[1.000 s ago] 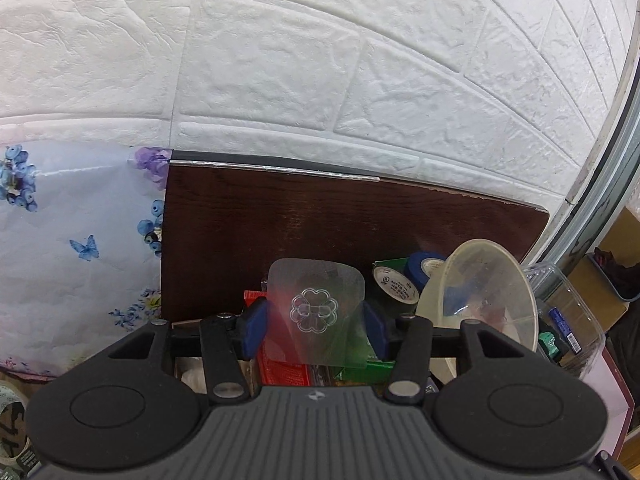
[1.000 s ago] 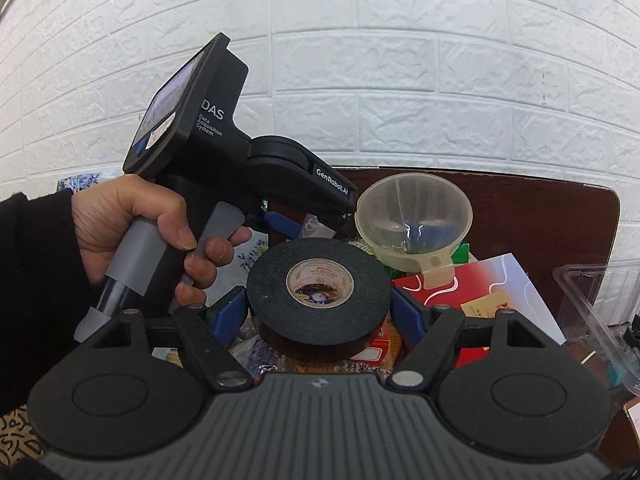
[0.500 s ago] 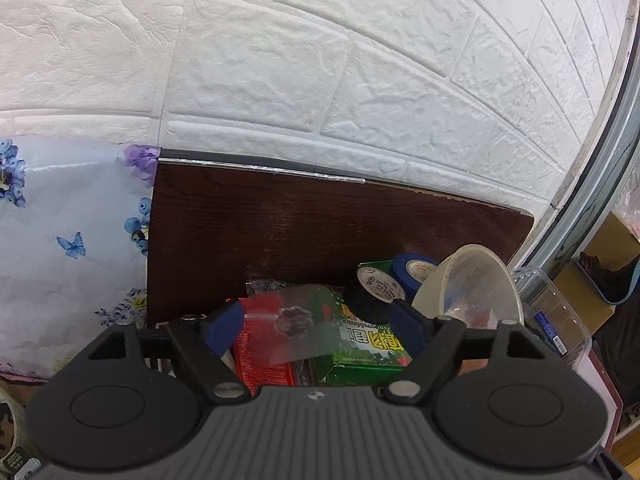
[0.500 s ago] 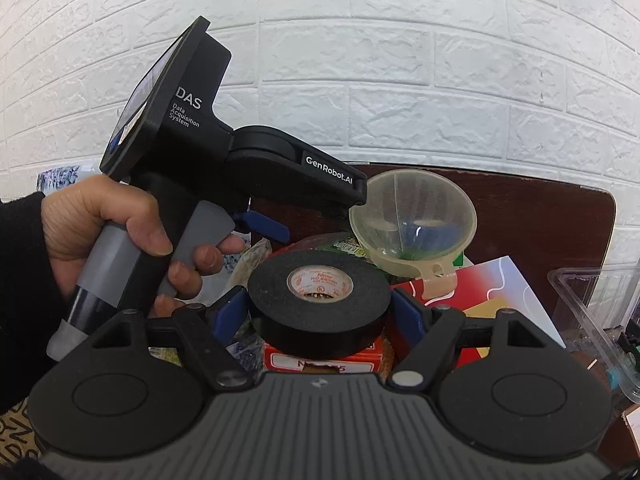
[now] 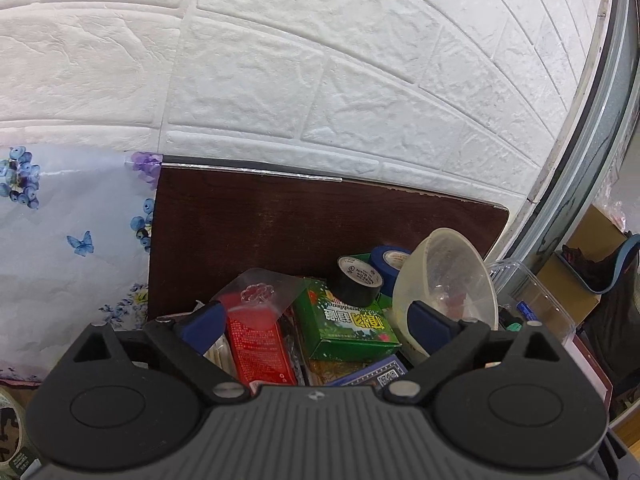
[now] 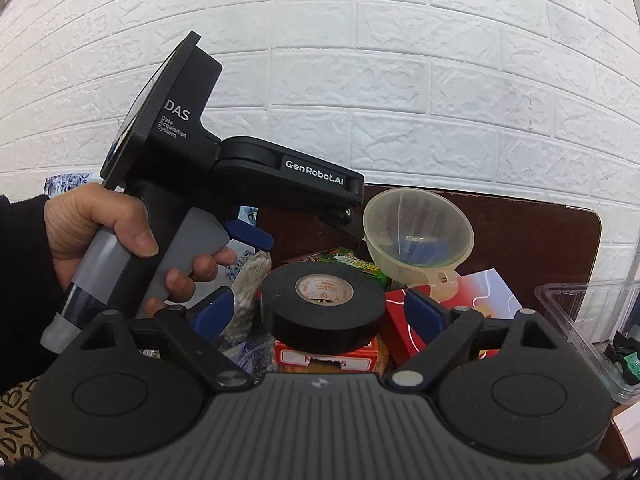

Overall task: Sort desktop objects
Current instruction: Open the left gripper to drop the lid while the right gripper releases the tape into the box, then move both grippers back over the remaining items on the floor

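You are at the release step on both sides. Your right gripper point(image 6: 316, 312) has just been opening; the black tape roll point(image 6: 323, 307) sits free between its wide jaws, atop a red box point(image 6: 326, 356), just left of the funnel point(image 6: 418, 236). Your left gripper point(image 5: 316, 320), also just opened wide, stands over the clear plastic piece point(image 5: 260, 294) lying on the pile left of the funnel. Next, back both clear without dragging anything.

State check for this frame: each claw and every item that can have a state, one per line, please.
Left claw: open, just released, nothing pressed.
Right claw: open, just widened; pads off the tape.
Black tape roll: flat on the pile.
Clear plastic piece: lying on the red box.
Funnel: tilted, mouth toward camera.
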Demonstrator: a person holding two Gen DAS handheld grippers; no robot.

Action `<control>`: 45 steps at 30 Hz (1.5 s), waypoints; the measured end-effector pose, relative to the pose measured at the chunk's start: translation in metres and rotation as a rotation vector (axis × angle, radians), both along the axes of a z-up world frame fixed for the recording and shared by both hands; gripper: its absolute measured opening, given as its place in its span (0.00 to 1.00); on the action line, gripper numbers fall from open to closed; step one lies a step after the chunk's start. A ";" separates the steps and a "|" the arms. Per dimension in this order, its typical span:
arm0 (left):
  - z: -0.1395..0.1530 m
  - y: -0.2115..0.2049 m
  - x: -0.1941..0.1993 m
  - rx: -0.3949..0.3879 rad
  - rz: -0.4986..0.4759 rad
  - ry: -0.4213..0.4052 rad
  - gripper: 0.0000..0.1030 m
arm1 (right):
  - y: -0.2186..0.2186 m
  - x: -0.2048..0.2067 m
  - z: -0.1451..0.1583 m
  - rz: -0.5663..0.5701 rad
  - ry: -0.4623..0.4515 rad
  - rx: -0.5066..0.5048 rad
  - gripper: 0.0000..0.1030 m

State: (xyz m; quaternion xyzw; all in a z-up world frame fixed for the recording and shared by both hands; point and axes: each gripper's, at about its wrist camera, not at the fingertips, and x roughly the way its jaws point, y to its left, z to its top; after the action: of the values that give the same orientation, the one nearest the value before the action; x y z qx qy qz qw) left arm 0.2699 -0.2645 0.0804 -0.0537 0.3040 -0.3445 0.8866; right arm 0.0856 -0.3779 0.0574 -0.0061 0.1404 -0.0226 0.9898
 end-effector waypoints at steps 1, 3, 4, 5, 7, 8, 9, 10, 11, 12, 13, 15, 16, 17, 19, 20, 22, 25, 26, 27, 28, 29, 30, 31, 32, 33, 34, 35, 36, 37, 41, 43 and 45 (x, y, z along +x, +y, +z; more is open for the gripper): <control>0.001 0.001 -0.003 0.005 0.003 -0.005 0.97 | 0.000 -0.003 0.000 -0.001 -0.003 0.003 0.87; 0.004 0.006 -0.011 0.008 0.007 -0.027 0.97 | 0.002 -0.010 0.001 -0.004 -0.013 0.005 0.87; 0.005 0.010 -0.017 0.003 0.004 -0.043 0.97 | 0.002 -0.015 0.001 -0.006 -0.018 0.007 0.87; 0.007 0.014 -0.025 0.000 0.000 -0.062 0.97 | 0.003 -0.020 0.000 -0.008 -0.021 0.010 0.87; 0.010 0.023 -0.040 -0.009 -0.006 -0.094 0.97 | 0.005 -0.030 -0.001 -0.006 -0.025 0.022 0.89; 0.010 0.027 -0.048 -0.014 -0.009 -0.106 0.97 | 0.005 -0.034 -0.003 -0.006 -0.025 0.029 0.90; 0.011 0.031 -0.056 -0.017 -0.011 -0.117 0.97 | 0.007 -0.039 -0.004 -0.008 -0.024 0.035 0.93; 0.011 0.035 -0.064 -0.020 -0.013 -0.126 0.97 | 0.008 -0.044 -0.006 -0.007 -0.025 0.038 0.93; 0.011 0.039 -0.073 -0.025 -0.015 -0.134 0.97 | 0.011 -0.049 -0.007 -0.006 -0.023 0.041 0.93; 0.011 0.043 -0.081 -0.027 -0.018 -0.138 0.97 | 0.012 -0.053 -0.009 -0.007 -0.020 0.045 0.93; 0.010 0.048 -0.090 -0.033 -0.020 -0.142 0.97 | 0.014 -0.059 -0.011 -0.007 -0.016 0.052 0.93; 0.006 0.058 -0.109 -0.034 -0.018 -0.144 0.97 | 0.017 -0.068 -0.015 -0.004 -0.004 0.072 0.93; 0.004 0.063 -0.118 -0.028 -0.010 -0.142 0.97 | 0.018 -0.074 -0.017 -0.004 0.002 0.081 0.93; 0.000 0.069 -0.127 -0.021 0.001 -0.139 0.97 | 0.020 -0.078 -0.019 -0.006 0.009 0.091 0.93; -0.009 0.081 -0.144 -0.011 0.018 -0.131 0.97 | 0.022 -0.087 -0.025 -0.011 0.025 0.111 0.93; -0.014 0.088 -0.153 -0.008 0.027 -0.128 0.97 | 0.024 -0.091 -0.028 -0.011 0.035 0.121 0.93; -0.026 0.104 -0.171 -0.002 0.054 -0.128 0.98 | 0.029 -0.096 -0.035 -0.002 0.062 0.135 0.93; -0.047 0.125 -0.195 0.037 0.088 -0.105 0.98 | 0.040 -0.101 -0.046 0.022 0.103 0.144 0.93; -0.055 0.133 -0.201 0.052 0.105 -0.093 0.98 | 0.046 -0.102 -0.050 0.035 0.117 0.145 0.93; -0.063 0.141 -0.208 0.062 0.128 -0.081 0.98 | 0.051 -0.103 -0.054 0.049 0.127 0.145 0.93; -0.071 0.149 -0.214 0.070 0.147 -0.069 0.98 | 0.056 -0.104 -0.057 0.062 0.136 0.144 0.93; -0.078 0.157 -0.219 0.076 0.165 -0.056 0.98 | 0.062 -0.105 -0.060 0.076 0.146 0.144 0.93; -0.085 0.166 -0.223 0.079 0.186 -0.040 0.98 | 0.068 -0.106 -0.063 0.092 0.156 0.145 0.93; -0.091 0.176 -0.225 0.072 0.211 -0.018 0.98 | 0.075 -0.106 -0.067 0.111 0.170 0.142 0.93; -0.097 0.184 -0.225 0.072 0.237 0.006 0.98 | 0.082 -0.106 -0.071 0.130 0.183 0.134 0.93; -0.101 0.193 -0.224 0.072 0.265 0.024 0.98 | 0.089 -0.106 -0.074 0.148 0.188 0.130 0.93; -0.103 0.201 -0.223 0.073 0.297 0.034 0.98 | 0.096 -0.106 -0.078 0.168 0.194 0.128 0.93; -0.106 0.209 -0.222 0.072 0.325 0.035 0.98 | 0.102 -0.105 -0.081 0.189 0.199 0.127 0.93; -0.107 0.217 -0.221 0.067 0.346 0.032 0.98 | 0.109 -0.103 -0.084 0.211 0.204 0.124 0.93; -0.108 0.224 -0.218 0.061 0.364 0.026 0.97 | 0.117 -0.100 -0.086 0.233 0.211 0.116 0.93; -0.114 0.246 -0.200 0.049 0.451 0.012 0.97 | 0.144 -0.082 -0.096 0.300 0.235 0.080 0.93; -0.119 0.254 -0.191 0.045 0.476 0.028 0.96 | 0.155 -0.068 -0.099 0.324 0.248 0.070 0.92; -0.125 0.262 -0.181 0.039 0.486 0.042 0.95 | 0.165 -0.054 -0.103 0.356 0.263 0.057 0.92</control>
State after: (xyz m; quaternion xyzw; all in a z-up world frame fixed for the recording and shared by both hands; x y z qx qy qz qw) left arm 0.0887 -0.0027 -0.0444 -0.1151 0.3072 -0.1141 0.9377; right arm 0.0312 -0.2125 -0.0453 -0.0055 0.2654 0.1574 0.9512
